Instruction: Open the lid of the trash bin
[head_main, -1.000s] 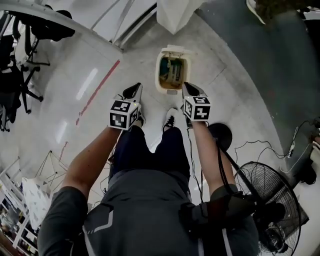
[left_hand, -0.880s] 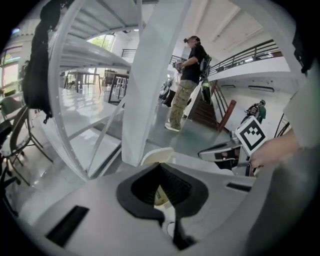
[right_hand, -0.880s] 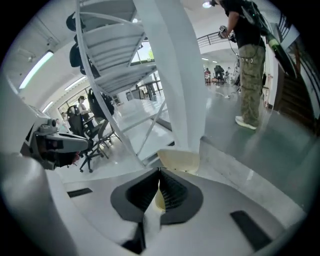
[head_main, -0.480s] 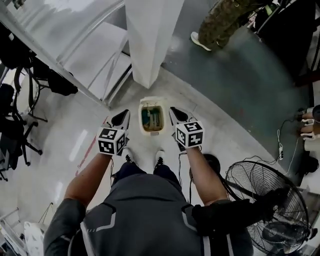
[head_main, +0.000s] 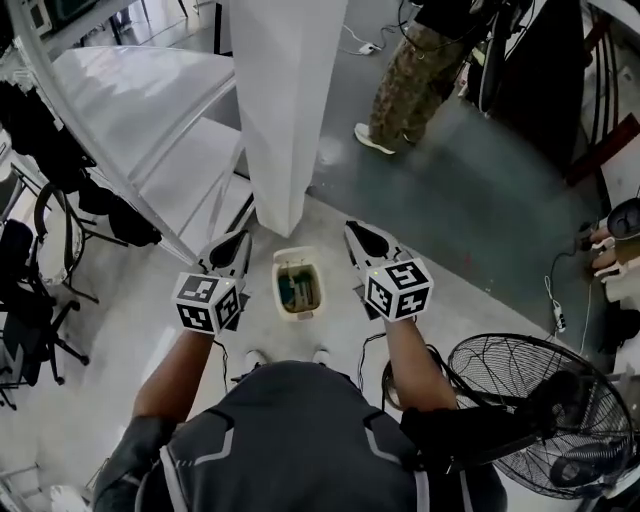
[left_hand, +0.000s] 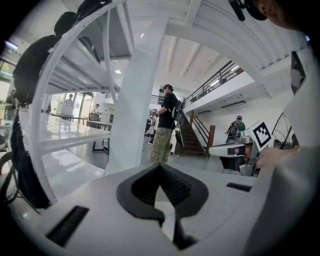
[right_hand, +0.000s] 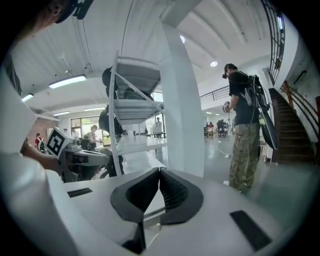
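Trash bin (head_main: 298, 285) stands just before the white pillar (head_main: 285, 110), its inside showing. Left gripper (head_main: 230, 250) and right gripper (head_main: 362, 241) flank the bin, both clenched on nothing.

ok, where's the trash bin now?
Head view, centre: the trash bin sits on the floor between the left gripper and right gripper, near the white pillar.
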